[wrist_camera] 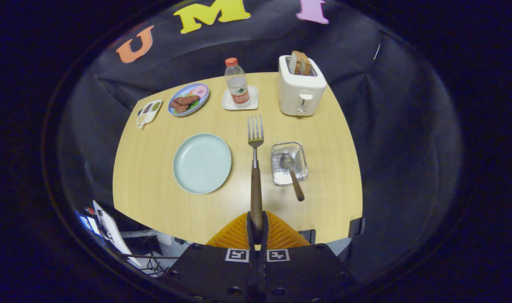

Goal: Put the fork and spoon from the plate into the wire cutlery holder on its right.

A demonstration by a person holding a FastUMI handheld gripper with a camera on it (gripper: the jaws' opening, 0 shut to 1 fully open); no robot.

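The fork is clamped by its wooden handle between the fingers of the hand-held gripper, its long axis running straight ahead, tines away, above the counter. The wire cutlery holder lies just right of that line (spoon already inside, handle leaning out); the pale plate lies left, bare.

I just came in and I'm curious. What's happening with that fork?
A person's hand-held gripper has its fingers shut on the fork by the handle, held up over the table. The spoon already sits in the wire cutlery holder. The light blue plate is empty now.
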